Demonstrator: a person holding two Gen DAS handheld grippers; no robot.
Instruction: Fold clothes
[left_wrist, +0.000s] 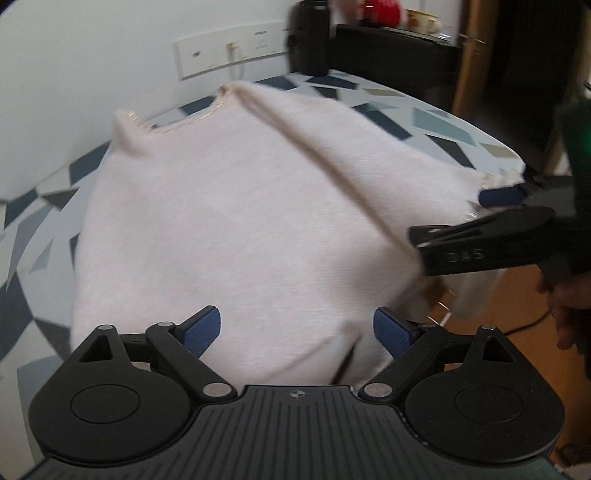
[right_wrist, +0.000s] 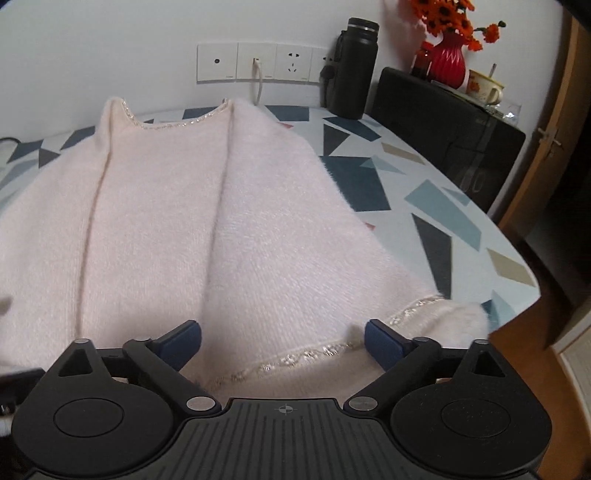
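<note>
Pale pink fuzzy sweater (right_wrist: 177, 206) lies spread on the table (right_wrist: 461, 221) with the geometric-print cover, neckline toward the wall edge, hem hanging off the near edge. Its right side panel (right_wrist: 295, 221) is lying over the body, with a sequin-trimmed edge (right_wrist: 317, 349) running across just in front of the right gripper (right_wrist: 282, 345). Right gripper: jaws wide apart, nothing between the pads, hovering over that trim near the table's near-right edge. Left gripper (left_wrist: 297, 330): jaws also spread, empty, poised over the hem area at the near edge. From the left wrist view the right gripper (left_wrist: 491, 214) sits at the sweater's right corner; fabric there looks bunched near its fingers, but blur stops me saying whether it touches. This fits either a side fold just laid down or one about to be adjusted, can't call it. For a clean fold: pinch through trim plus one layer only, knit is thick and fluffy so a shallow bite will slip. Keep the crease (left_wrist: 332, 166) straight, parallel to the side seam, and move both grippers in sync so the hem doesn't skew. Black flask (right_wrist: 354, 66) at the far edge is well clear.
</note>
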